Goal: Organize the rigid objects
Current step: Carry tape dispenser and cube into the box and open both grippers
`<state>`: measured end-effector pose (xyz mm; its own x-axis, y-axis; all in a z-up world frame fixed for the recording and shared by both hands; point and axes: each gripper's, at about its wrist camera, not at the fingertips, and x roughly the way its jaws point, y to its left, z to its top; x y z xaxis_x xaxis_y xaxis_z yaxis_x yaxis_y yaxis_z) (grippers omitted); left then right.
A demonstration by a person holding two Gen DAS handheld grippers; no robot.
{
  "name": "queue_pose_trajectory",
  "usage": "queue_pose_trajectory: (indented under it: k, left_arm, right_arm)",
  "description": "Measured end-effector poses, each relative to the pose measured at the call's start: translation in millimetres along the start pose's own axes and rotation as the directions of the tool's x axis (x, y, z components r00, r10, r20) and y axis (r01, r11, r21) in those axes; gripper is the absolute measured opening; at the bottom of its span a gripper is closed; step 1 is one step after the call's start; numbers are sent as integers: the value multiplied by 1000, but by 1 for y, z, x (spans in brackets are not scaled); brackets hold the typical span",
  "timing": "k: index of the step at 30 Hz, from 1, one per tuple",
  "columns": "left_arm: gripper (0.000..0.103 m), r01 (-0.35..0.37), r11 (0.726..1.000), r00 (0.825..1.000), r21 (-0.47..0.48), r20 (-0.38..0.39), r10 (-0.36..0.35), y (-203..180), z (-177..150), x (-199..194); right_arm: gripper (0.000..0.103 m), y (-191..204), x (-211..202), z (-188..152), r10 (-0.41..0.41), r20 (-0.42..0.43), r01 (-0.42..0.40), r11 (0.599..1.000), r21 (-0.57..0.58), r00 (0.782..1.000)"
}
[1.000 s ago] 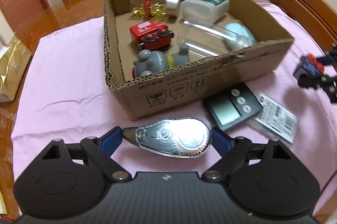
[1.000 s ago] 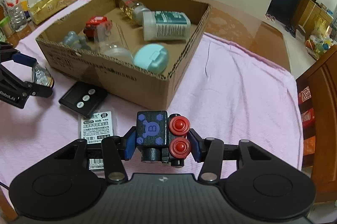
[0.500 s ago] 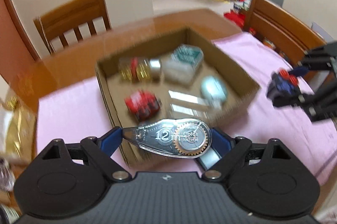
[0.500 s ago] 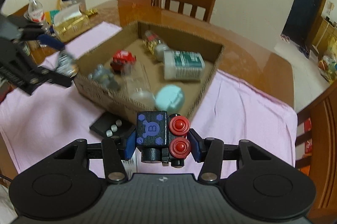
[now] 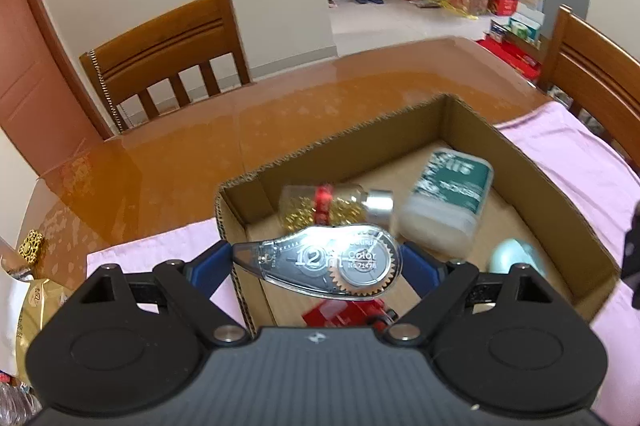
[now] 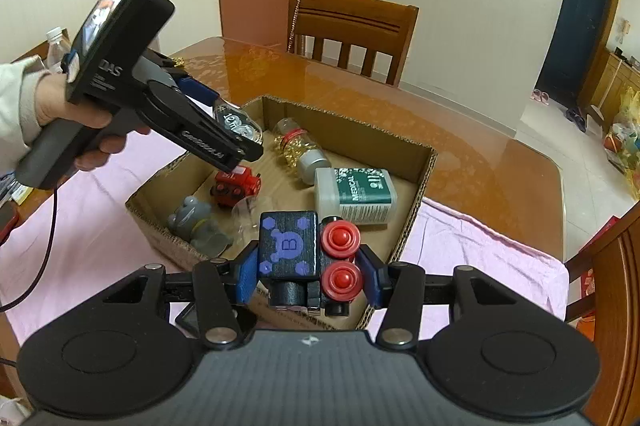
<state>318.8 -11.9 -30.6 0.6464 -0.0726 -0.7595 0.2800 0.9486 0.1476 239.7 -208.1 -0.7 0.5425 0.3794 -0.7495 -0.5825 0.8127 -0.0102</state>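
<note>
My left gripper (image 5: 318, 264) is shut on a clear correction-tape dispenser (image 5: 324, 266) and holds it in the air over the near left part of the cardboard box (image 5: 520, 161). The right wrist view shows that gripper (image 6: 240, 137), held by a hand, above the box's left side (image 6: 160, 185). My right gripper (image 6: 308, 268) is shut on a dark blue toy block with two red wheels (image 6: 308, 250), raised over the box's near wall. Inside the box lie a gold-filled bottle (image 6: 296, 149), a white and green medical bottle (image 6: 356, 193), a red toy train (image 6: 236, 185) and a grey toy (image 6: 200, 226).
The box stands on a pink cloth (image 6: 100, 226) over a glossy wooden table (image 5: 180, 153). Wooden chairs (image 5: 168, 65) stand behind and to the right. A gold packet (image 5: 28, 306) lies at the table's left edge. A black scale (image 6: 188, 320) peeks out under my right gripper.
Both grippers have risen from the cloth with their objects. The left one has carried the tape dispenser up and forward over the box; the right one has lifted the toy block toward the box.
</note>
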Motion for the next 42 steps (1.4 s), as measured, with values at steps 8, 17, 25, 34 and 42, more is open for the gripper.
queue_pose_trajectory:
  k: [8, 17, 25, 34, 42]
  left_arm:
    - [96, 11, 999, 1000, -41, 25, -10, 8, -10, -11]
    - [98, 4, 992, 998, -127, 55, 3, 12, -37, -65]
    - [98, -24, 973, 997, -232, 59, 38, 24, -60, -91]
    - [98, -36, 966, 999, -255, 11, 41, 22, -81, -92]
    - [98, -36, 964, 999, -263, 0, 37, 11, -85, -94]
  right_arm:
    - [55, -5, 18, 13, -21, -21, 22, 1000, 7, 1000]
    - [55, -17, 64, 51, -44, -54, 44, 999, 0, 998]
    - [57, -31, 122, 88, -78, -108, 79, 997, 6, 991]
    - [103, -17, 98, 83, -108, -38, 107, 994, -34, 993]
    - [103, -12, 69, 60, -113, -37, 112, 993, -39, 993]
